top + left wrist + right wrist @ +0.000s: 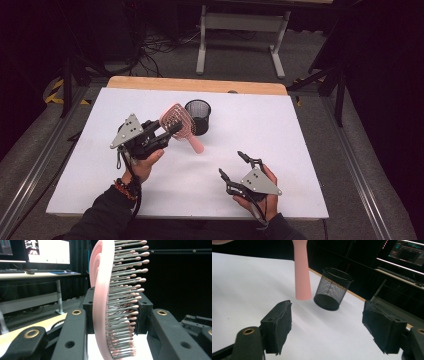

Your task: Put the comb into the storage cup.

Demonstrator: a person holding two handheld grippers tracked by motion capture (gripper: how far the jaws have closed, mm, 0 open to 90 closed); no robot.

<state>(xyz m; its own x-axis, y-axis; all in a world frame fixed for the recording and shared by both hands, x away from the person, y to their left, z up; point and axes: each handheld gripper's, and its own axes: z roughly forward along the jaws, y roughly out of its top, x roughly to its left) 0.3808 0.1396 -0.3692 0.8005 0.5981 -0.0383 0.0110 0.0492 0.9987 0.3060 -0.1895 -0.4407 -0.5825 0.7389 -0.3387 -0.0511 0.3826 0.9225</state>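
Above the white table [280, 125], a little left of its centre, a pink hairbrush [177, 120] hangs clear of the surface, clamped by its head between the jaws of the left gripper [172, 129]. From that gripper the brush's head rises toward 12 o'clock and its handle slants down toward 4 o'clock, the tip ending over bare white. In the left gripper view the brush [105, 302] stands on edge, its back pressed against one pad and its bristles pointing toward the other.

Just beside the brush, at about 2 o'clock from it, a black mesh cup [198, 116] stands upright with its mouth open; in the high view the bristle head overlaps the cup's left rim, and whether they touch I cannot tell.

Bare table lies all round: a broad stretch toward 3 o'clock out to the right edge, and more toward 6 o'clock down to the near edge. A wooden strip [197, 84] borders the far edge at 12 o'clock.

Near the front edge, at 5 o'clock from the brush and well apart from it, the right gripper [234, 164] has its jaws spread wide, gripping nothing, with white table between its pads [279, 325].
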